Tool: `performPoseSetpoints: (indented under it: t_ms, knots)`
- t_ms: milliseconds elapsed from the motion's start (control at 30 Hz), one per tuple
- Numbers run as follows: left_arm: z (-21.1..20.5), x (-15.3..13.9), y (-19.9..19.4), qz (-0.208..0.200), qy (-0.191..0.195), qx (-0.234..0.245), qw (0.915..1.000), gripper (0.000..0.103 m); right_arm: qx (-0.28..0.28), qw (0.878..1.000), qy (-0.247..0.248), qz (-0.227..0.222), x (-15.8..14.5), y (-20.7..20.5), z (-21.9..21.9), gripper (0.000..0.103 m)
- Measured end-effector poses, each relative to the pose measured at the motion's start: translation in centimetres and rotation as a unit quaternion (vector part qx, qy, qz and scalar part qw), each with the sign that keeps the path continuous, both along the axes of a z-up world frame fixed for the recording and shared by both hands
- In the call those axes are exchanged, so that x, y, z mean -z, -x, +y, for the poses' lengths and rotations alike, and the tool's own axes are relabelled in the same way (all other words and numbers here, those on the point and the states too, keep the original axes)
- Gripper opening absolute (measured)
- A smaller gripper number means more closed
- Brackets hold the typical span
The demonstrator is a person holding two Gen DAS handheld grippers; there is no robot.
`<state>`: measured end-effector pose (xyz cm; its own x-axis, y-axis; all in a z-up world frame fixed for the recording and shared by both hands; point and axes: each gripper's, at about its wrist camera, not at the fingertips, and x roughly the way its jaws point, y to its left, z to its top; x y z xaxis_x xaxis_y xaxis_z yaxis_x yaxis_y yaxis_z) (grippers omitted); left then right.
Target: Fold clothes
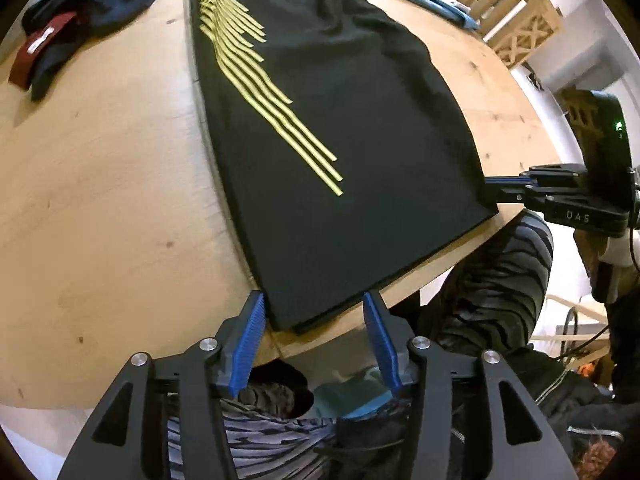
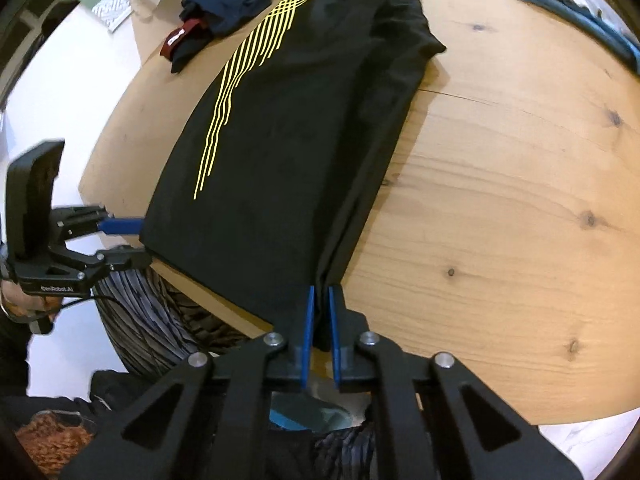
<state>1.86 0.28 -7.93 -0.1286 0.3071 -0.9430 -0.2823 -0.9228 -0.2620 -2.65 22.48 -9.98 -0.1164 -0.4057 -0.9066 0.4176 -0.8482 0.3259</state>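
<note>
lengthwise, black shirt (image 1: 340, 128) runs away – right gripper (image 2: 319, 300) jaws clamp its corner, left gripper (image 1: 314, 312) jaws apart.

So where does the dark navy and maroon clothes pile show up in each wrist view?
Left wrist view: the navy and maroon clothes pile lies at the upper left, on the wooden table, left of the black shirt.
Right wrist view: the same pile sits near the top, left of centre, again left of the shirt.
Shared landmark: the shirt's yellow stripes, which fan out toward the pile's end.
</note>
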Motion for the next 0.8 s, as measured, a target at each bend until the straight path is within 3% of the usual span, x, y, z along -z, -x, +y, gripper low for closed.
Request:
performPoseSetpoints:
  t_ms: [67,100,133,267,367,467,600,800]
  knots:
    - [0.2,0.0,0.2,0.002,-0.002,0.006,1.0,0.04,-0.002,1.0,-0.003,0.007,-0.2,-0.1,-0.1,0.008]
    - [0.3,0.0,0.3,0.002,-0.008,0.011,0.9999,0.024,0.001,1.0,0.006,0.006,-0.3,-0.1,0.2,0.008]
    - [0.3,0.0,0.4,0.001,-0.011,0.015,0.9998,0.019,0.005,1.0,0.015,0.006,-0.4,0.0,0.4,0.008]
    - [0.3,0.3,0.6,0.003,-0.043,0.036,0.9984,0.011,0.02,0.999,0.05,0.003,-0.9,0.1,1.5,0.007]
    - [-0.7,0.6,0.9,0.001,-0.098,0.019,0.995,0.009,0.031,0.997,0.076,0.001,-1.2,0.2,2.4,0.006]
    - [-2.3,0.1,0.9,0.008,-0.168,-0.007,0.9857,0.009,0.042,0.994,0.102,-0.001,-1.6,0.3,3.2,0.006]
    - [-3.4,-1.6,0.4,0.037,-0.252,-0.03,0.9665,0.009,0.056,0.989,0.137,-0.004,-2.0,0.4,4.3,0.005]
    - [-5.5,-6.3,2.7,0.09,-0.317,-0.045,0.9432,0.009,0.082,0.977,0.194,0.036,-6.1,2.3,5.0,0.004]
